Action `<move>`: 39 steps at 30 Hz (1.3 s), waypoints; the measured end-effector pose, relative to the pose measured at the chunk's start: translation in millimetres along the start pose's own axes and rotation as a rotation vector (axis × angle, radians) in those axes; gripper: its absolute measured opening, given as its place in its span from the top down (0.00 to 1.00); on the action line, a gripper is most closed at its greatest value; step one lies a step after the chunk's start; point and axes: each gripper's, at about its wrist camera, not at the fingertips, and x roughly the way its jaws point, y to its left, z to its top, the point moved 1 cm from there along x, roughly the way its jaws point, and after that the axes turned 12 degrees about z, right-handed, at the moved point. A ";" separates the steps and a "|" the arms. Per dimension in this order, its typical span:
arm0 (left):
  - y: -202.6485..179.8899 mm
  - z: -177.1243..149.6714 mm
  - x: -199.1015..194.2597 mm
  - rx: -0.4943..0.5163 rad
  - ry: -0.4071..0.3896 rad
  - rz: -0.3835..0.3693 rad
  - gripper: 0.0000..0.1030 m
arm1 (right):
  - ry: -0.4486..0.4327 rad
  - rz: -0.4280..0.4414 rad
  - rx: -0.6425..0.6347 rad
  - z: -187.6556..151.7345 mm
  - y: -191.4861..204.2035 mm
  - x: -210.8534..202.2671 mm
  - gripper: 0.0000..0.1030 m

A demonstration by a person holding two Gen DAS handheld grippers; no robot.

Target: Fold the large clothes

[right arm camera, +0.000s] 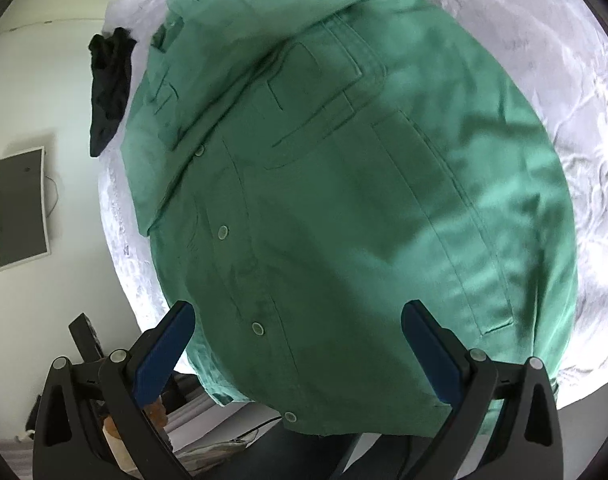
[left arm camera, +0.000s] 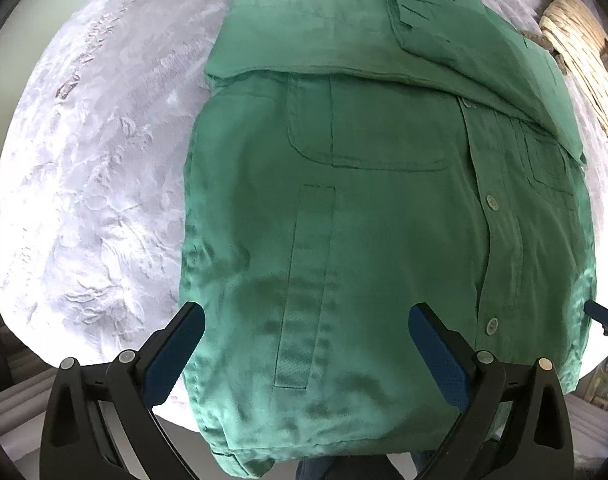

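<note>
left gripper (left arm camera: 307, 320) open | right gripper (right arm camera: 298, 318) open | green shirt (left arm camera: 383, 220) overhangs bed (left arm camera: 96, 160) edge

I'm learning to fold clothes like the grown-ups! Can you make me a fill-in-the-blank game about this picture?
1. The shirt is the colour ____.
2. The left gripper and right gripper are both ____, holding nothing.
3. The shirt lies on a ____ blanket.
4. Down the shirt's front runs a row of small round ____.

Missing words: green; open; white; buttons
</note>
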 end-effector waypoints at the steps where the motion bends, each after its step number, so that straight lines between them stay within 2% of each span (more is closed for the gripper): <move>1: 0.4 -1.1 0.1 0.002 0.002 -0.004 0.01 | 0.000 0.004 0.008 -0.9 -0.6 0.1 0.00; 12: 1.5 2.3 11.7 0.012 0.010 -0.023 0.01 | 0.033 0.031 0.032 -5.9 -6.7 3.6 0.00; 17: 27.6 0.7 27.5 0.029 0.022 -0.046 0.01 | 0.028 0.011 0.022 -1.6 -11.2 -6.9 0.00; 22: 58.9 -9.4 43.3 0.030 0.052 -0.105 0.01 | -0.047 -0.045 -0.001 4.8 -26.5 -44.7 0.00; 25: 70.4 -21.8 56.5 0.038 0.099 -0.149 0.01 | -0.109 -0.106 0.010 4.4 -46.2 -73.2 0.00; 28: 78.3 -36.5 70.1 0.040 0.158 -0.211 0.01 | -0.130 -0.159 0.046 -1.8 -70.1 -91.6 0.00; 31: 80.0 -47.1 76.5 0.036 0.201 -0.254 0.01 | -0.079 -0.177 0.097 -12.9 -97.3 -93.0 0.00; 35: 76.4 -59.5 80.8 0.049 0.243 -0.300 0.01 | 0.034 -0.107 0.177 -33.9 -123.1 -71.0 0.00; 39: 67.6 -66.7 80.3 0.077 0.257 -0.298 0.01 | 0.090 -0.057 0.161 -43.7 -117.2 -49.9 0.00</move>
